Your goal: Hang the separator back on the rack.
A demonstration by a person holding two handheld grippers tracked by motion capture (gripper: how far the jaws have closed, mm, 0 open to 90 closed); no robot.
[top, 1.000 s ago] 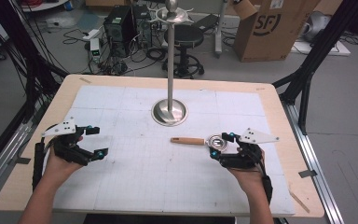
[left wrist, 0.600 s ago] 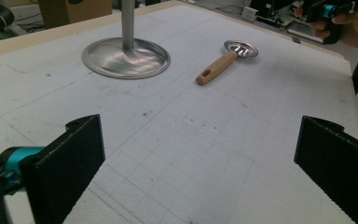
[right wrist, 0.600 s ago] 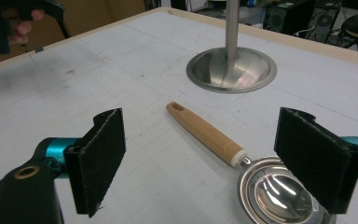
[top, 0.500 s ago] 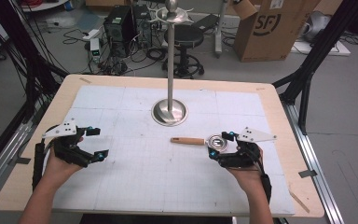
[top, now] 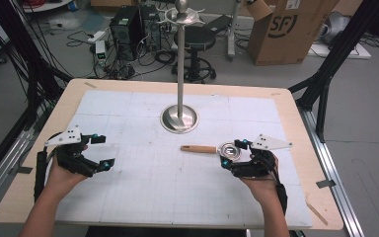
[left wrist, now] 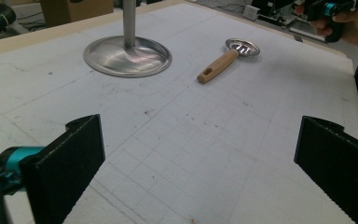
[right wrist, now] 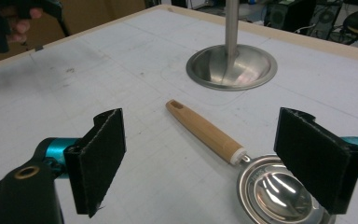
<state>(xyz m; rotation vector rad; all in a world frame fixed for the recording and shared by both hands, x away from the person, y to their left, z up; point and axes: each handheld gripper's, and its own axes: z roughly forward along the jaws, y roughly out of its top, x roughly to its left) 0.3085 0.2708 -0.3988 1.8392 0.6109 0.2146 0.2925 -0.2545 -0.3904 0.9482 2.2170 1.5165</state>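
Lab, black rig frame (top: 19, 64), floor cables (top: 143, 64), computer tower (top: 127, 32), cardboard box (top: 288, 29)

Wooden table (top: 296, 106) with white gridded mat (top: 143, 173), metal stand (top: 179, 118) at mat's centre, wooden-handled strainer (top: 212, 149) lying near it

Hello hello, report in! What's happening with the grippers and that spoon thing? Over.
Both grippers open, left gripper and right gripper. Wooden-handled metal strainer spoon flat on mat, ungripped. Steel stand behind, not blocking.

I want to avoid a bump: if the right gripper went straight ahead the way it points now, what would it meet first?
Probably the strainer spoon: its wooden handle lies between the open right gripper jaws. Depth is unclear.
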